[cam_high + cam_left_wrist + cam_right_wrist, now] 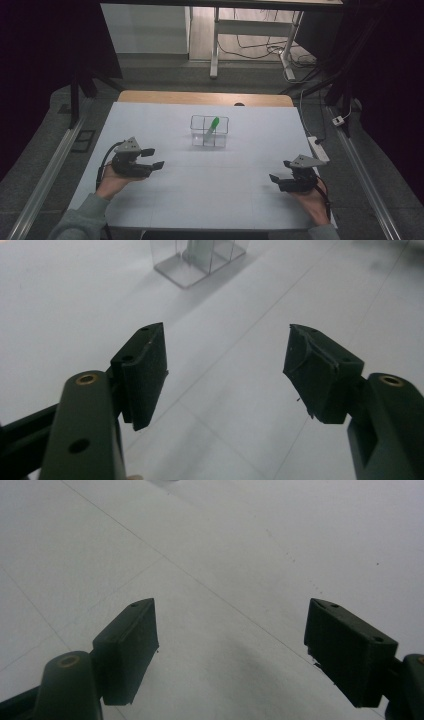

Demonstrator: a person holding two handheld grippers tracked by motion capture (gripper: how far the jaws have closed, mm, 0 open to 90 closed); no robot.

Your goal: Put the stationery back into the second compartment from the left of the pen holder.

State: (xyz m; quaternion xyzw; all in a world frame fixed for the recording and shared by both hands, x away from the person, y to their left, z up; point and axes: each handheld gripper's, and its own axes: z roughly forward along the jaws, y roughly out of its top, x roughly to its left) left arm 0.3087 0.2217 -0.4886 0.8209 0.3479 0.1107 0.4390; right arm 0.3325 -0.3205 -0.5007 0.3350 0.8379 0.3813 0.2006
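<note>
Left gripper (154, 158): jaws wide apart, nothing between them, low over the near-left of the table and aimed toward the middle. Right gripper (279, 172): jaws likewise spread and empty, at the near-right edge.

Green marker (213, 124): stands inside the clear box, tilted, green cap uppermost, long axis leaning up and away. It lies ahead and to the right of the left gripper, ahead and to the left of the right one. By my judgement the left gripper is somewhat nearer and points more squarely at it.

Clear box (197, 131): transparent rigid plastic, square-sided, divided into compartments, thin walls, sited mid-table toward the far side; which compartment holds the marker cannot be told.

Table (165, 200): matt white sheet, smooth, faint ruled lines, bare wood showing at the far edge.

Gripper pads (145, 372): black, blocky, dull finish.
</note>
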